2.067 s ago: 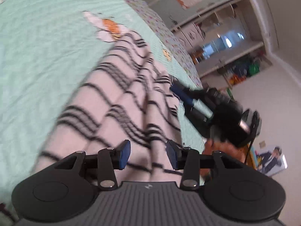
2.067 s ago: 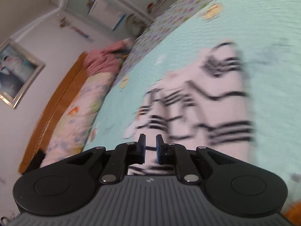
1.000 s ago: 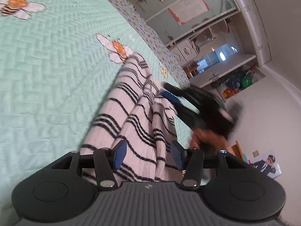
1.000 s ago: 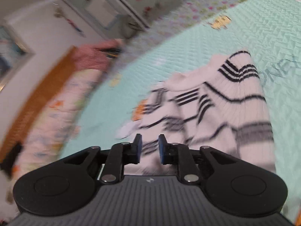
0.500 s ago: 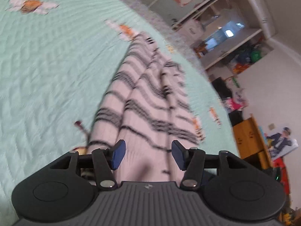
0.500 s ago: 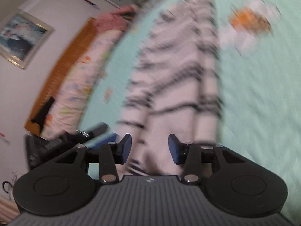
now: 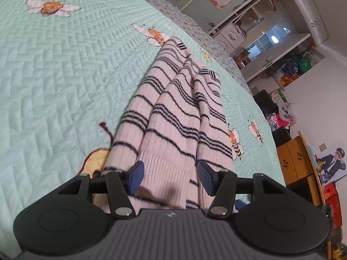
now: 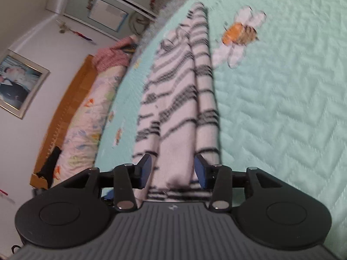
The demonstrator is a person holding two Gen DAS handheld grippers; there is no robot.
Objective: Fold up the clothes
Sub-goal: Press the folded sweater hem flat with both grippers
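Note:
A pale pink sweater with thin black stripes (image 7: 173,112) lies folded lengthwise into a long narrow strip on the mint quilted bedspread (image 7: 65,75). My left gripper (image 7: 171,178) hovers open over the ribbed hem end, and cloth shows between its blue pads without being pinched. In the right wrist view the same sweater (image 8: 177,99) runs away from me. My right gripper (image 8: 172,171) stands over its near end. Its jaws are opening, with the fabric between them but not pressed.
Bee prints dot the bedspread (image 8: 282,108). A wooden headboard (image 8: 65,108), a floral quilt roll (image 8: 86,121) and pink cloth (image 8: 112,54) line the far left. Shelves (image 7: 271,43) and an orange cabinet (image 7: 297,158) stand past the bed's edge.
My right gripper swung from the sweater's side round to its end, widened its jaws and left the left wrist view. My left gripper slid along to the hem end.

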